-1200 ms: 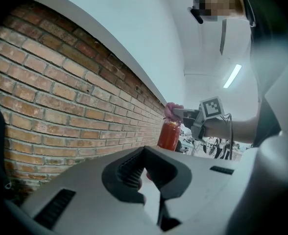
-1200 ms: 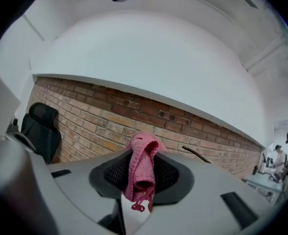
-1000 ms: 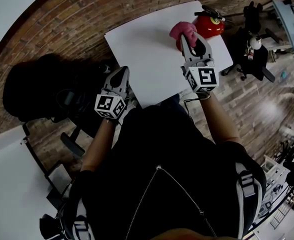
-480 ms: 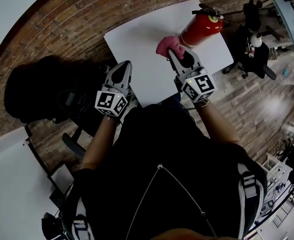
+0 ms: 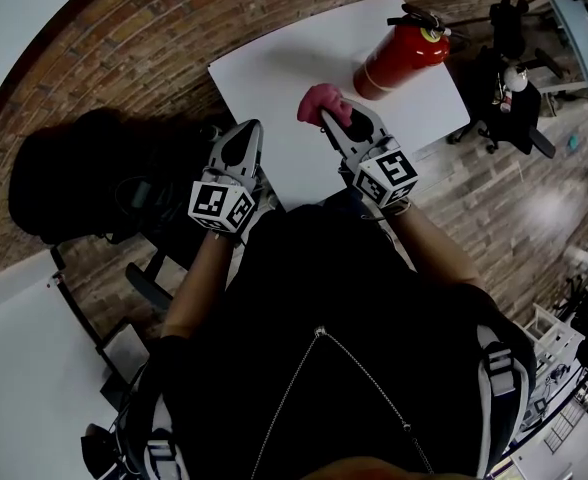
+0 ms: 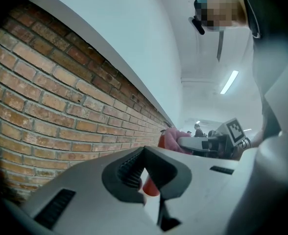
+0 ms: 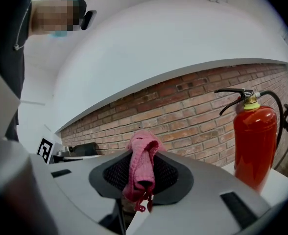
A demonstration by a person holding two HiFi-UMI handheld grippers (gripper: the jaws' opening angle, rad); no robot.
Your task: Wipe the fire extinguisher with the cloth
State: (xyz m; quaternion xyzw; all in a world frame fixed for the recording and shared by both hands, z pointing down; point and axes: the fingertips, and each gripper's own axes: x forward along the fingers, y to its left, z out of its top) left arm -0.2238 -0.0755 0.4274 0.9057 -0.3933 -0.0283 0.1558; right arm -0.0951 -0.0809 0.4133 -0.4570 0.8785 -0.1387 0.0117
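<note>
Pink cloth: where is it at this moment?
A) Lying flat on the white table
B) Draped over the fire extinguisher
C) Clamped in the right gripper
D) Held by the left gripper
C: the right gripper view shows the pink cloth pinched between the shut jaws of the right gripper, apart from the upright fire extinguisher.

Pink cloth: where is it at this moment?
Head view, upper centre: the pink cloth is clamped in the right gripper over the white table, apart from the upright fire extinguisher.
</note>
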